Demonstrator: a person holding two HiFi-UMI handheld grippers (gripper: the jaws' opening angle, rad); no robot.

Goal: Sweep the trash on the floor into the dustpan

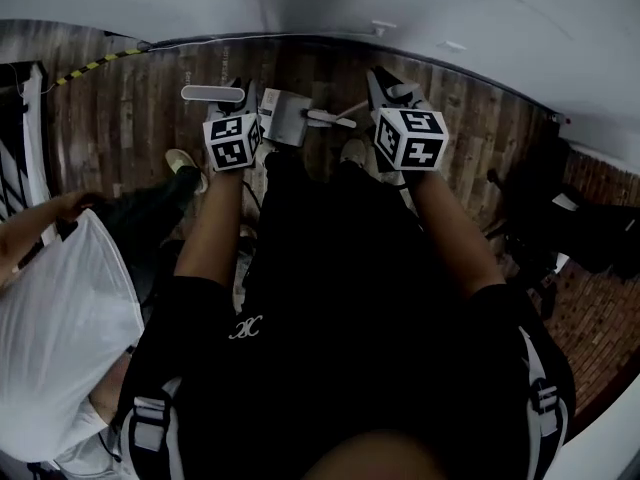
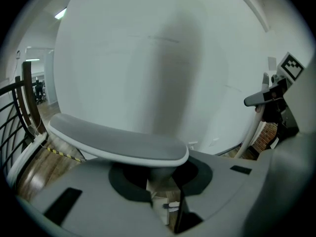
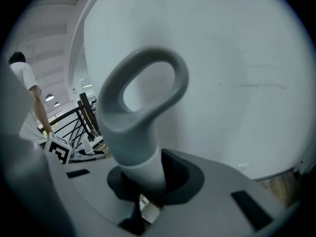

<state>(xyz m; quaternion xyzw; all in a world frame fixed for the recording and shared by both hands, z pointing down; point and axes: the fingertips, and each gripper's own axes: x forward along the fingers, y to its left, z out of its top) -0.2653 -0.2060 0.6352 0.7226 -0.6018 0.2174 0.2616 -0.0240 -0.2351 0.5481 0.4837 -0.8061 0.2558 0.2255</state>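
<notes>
My left gripper [image 1: 234, 100] [image 2: 158, 177] is shut on the stem of a grey flat-topped handle [image 2: 118, 143] [image 1: 212, 93]. My right gripper [image 1: 392, 90] [image 3: 147, 182] is shut on a grey loop handle [image 3: 143, 107], which also shows edge-on in the left gripper view as loop handle [image 2: 261, 98] on a white pole [image 2: 250, 132]. Between the two grippers, low down by the floor, sits a grey dustpan-like box [image 1: 285, 118] with a white stick [image 1: 335, 120] beside it. I cannot tell which handle belongs to the broom. No trash shows clearly.
A white wall [image 1: 400, 8] meets the wooden floor [image 1: 130, 108] just ahead. A person in a white shirt [image 1: 60, 318] stands at my left, one shoe [image 1: 185, 163] near the left gripper. Dark equipment [image 1: 560, 218] stands at the right. A black railing [image 2: 15, 117] is far left.
</notes>
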